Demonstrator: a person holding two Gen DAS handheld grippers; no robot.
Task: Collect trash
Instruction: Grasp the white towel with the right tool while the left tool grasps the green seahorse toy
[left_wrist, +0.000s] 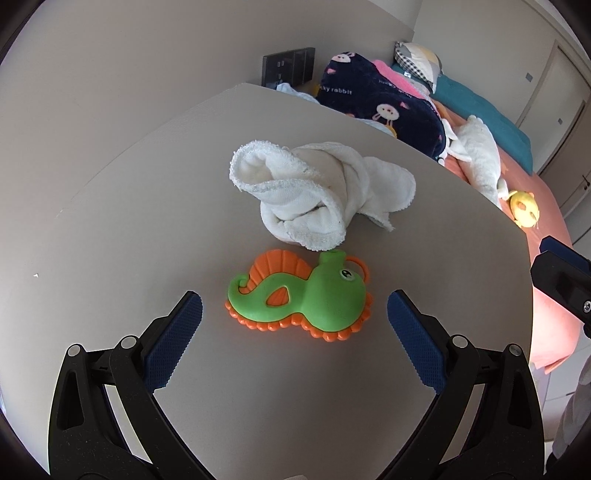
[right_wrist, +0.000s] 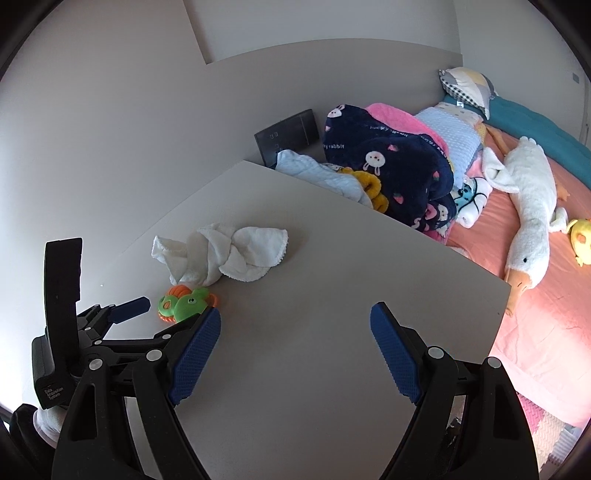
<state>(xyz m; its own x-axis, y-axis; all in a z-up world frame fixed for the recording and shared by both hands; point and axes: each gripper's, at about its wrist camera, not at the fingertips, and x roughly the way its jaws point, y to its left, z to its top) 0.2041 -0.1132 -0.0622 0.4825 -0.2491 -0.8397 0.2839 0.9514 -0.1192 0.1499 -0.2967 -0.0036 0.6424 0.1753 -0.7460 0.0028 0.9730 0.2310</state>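
A green and orange seahorse toy (left_wrist: 303, 295) lies flat on the beige table (left_wrist: 147, 206). My left gripper (left_wrist: 294, 306) hangs open just above it, one blue pad on each side, not touching. Behind the toy a knotted white towel (left_wrist: 317, 192) rests on the table. In the right wrist view the same toy (right_wrist: 184, 301) and towel (right_wrist: 221, 254) sit at the left, with the left gripper (right_wrist: 173, 308) reaching over the toy. My right gripper (right_wrist: 295, 332) is open over bare tabletop, nothing between its pads.
A bed with an orange sheet (right_wrist: 535, 332) runs along the table's right edge. On it lie a navy rabbit blanket (right_wrist: 391, 166), a white goose plush (right_wrist: 528, 221) and a yellow plush (right_wrist: 581, 236). A dark wall socket panel (right_wrist: 288, 136) sits behind the table.
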